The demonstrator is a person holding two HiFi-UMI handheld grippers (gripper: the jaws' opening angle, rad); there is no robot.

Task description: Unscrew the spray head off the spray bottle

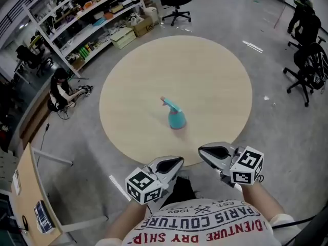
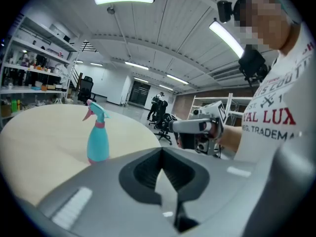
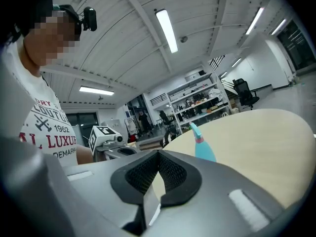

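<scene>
Beige and round, the worktop (image 1: 205, 70) fills the middle of the head view. At its near edge the left gripper (image 1: 174, 163) and right gripper (image 1: 206, 151) hang side by side, a little apart, each with its jaws clenched together on nothing. Ahead of both, well apart from the jaws and near the worktop's middle, the turquoise spray bottle (image 1: 177, 120) stands upright. Its spray head (image 1: 169, 105) sits on the pink-collared neck, nozzle pointing away to the left.
</scene>
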